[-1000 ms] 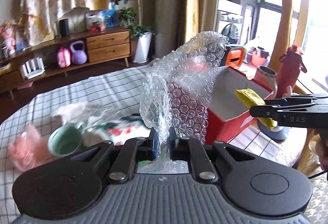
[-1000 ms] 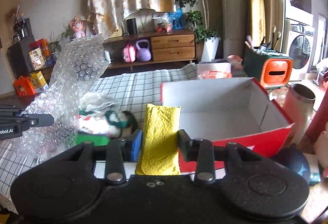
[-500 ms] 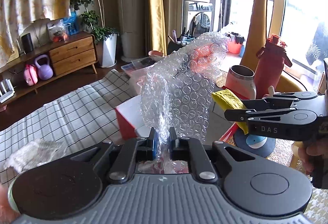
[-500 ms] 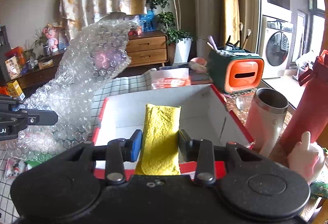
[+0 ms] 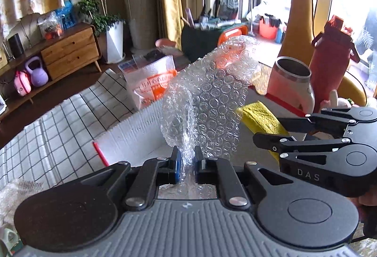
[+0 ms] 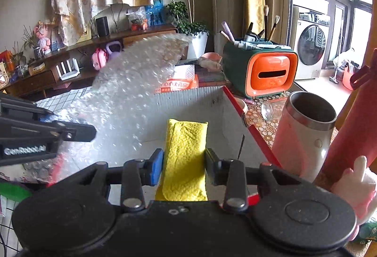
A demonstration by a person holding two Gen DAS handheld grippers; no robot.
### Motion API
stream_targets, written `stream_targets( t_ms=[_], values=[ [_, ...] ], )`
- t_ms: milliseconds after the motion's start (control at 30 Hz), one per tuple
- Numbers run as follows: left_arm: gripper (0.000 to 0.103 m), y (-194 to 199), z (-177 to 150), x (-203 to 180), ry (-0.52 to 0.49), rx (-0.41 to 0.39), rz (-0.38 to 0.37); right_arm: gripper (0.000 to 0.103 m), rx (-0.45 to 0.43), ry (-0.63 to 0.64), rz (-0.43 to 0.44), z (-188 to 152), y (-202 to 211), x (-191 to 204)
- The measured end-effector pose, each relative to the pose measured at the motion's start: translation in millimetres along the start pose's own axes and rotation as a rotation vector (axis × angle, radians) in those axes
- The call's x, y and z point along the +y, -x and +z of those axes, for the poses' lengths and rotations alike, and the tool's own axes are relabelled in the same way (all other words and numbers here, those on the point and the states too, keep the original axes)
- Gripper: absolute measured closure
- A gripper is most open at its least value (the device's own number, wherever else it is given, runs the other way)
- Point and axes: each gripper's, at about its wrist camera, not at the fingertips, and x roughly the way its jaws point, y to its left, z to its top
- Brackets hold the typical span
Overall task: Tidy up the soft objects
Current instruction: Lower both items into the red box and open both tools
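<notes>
My left gripper (image 5: 187, 159) is shut on a clear sheet of bubble wrap (image 5: 209, 97) that stands up from its jaws over the open red box with a white inside (image 5: 141, 130). My right gripper (image 6: 183, 161) is shut on a folded yellow cloth (image 6: 186, 151), also held above the box (image 6: 207, 111). In the left wrist view the right gripper (image 5: 264, 130) comes in from the right with the yellow cloth (image 5: 261, 115) close beside the bubble wrap. From the right wrist view the bubble wrap (image 6: 136, 97) fills the left side, next to the left gripper (image 6: 77, 130).
A checked tablecloth (image 5: 59, 130) covers the table left of the box. A steel-rimmed pink tumbler (image 6: 306, 134), a red bottle (image 5: 329, 64) and a small pink toy (image 6: 358, 184) stand right of the box. Behind it are an orange-green organiser (image 6: 264, 73) and a tissue pack (image 5: 153, 85).
Both grippers have swung right from over the tablecloth to above the red box, still carrying the bubble wrap and the yellow cloth. The cup and toys on the tablecloth have left the view.
</notes>
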Motion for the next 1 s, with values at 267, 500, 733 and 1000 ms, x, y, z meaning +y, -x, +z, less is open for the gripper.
stream_targets(
  t_ms=[267, 500, 733, 1000],
  values=[
    [0.092, -53.2, -6.6, -5.0, -0.032, 0.146, -0.005, 0.067, 0.099, 0.056, 0.004, -4.8, -30.1, 4.8],
    [0.092, -83.6, -14.9, -7.6, -0.053, 0.264, -0.022, 0.067, 0.191, 0.081, -0.014, -5.8, -51.2, 3.7],
    [0.092, -95.7, -20.6, -6.4, -0.06, 0.326, -0.029, 0.067, 0.242, 0.106, -0.007, -11.9, -59.0, 5.7],
    [0.092, -100.4, -21.6, -7.4, -0.071, 0.356, -0.02, 0.067, 0.262, 0.116, -0.003, -13.7, -61.8, 6.9]
  ],
)
